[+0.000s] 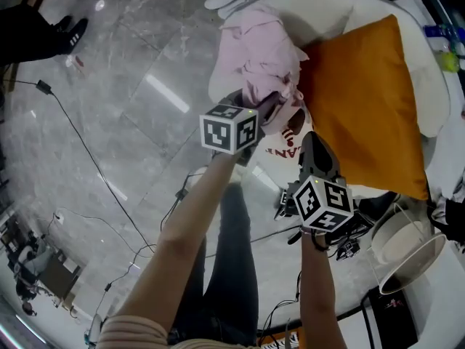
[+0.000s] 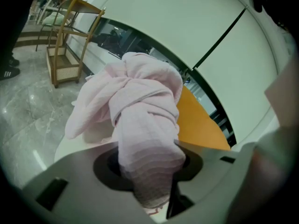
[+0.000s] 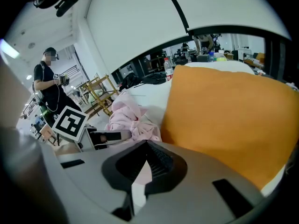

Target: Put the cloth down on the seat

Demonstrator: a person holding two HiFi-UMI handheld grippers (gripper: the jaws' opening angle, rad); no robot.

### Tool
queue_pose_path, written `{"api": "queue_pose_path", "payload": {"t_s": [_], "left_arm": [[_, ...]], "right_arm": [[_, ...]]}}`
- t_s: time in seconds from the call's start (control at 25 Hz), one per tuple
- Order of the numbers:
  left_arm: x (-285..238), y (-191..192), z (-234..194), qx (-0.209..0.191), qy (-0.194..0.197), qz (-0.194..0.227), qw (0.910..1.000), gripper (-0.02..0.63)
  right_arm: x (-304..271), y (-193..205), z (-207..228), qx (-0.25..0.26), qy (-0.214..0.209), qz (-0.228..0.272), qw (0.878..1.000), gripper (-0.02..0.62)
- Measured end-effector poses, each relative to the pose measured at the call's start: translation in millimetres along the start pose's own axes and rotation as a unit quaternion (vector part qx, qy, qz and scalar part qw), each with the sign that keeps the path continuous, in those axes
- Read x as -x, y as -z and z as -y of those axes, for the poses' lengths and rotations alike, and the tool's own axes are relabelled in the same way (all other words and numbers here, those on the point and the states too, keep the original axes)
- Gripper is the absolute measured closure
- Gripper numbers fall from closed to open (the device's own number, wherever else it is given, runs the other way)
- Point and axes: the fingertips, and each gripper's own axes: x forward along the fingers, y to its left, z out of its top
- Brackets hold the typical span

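My left gripper (image 2: 148, 164) clamps a bunched pink cloth (image 2: 140, 101) over the white seat (image 1: 327, 6). My right gripper (image 3: 145, 153), jaws together, faces the orange cushion (image 3: 224, 115).

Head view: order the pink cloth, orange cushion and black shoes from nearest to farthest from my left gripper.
1. pink cloth, clamped in the left gripper.
2. orange cushion, just to its right.
3. black shoes, far upper left.
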Motion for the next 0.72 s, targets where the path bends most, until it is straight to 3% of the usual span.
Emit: {"api": "queue_pose_path", "payload": {"t_s": [0.72], "left_arm": [[-50.1, 15.6, -20.2, 0.033, -0.01, -0.035, 0.9988, 0.425]], "right_arm": [[-17.3, 10.9, 4.3, -0.001, -0.013, -0.015, 1.0, 0.588]]}}
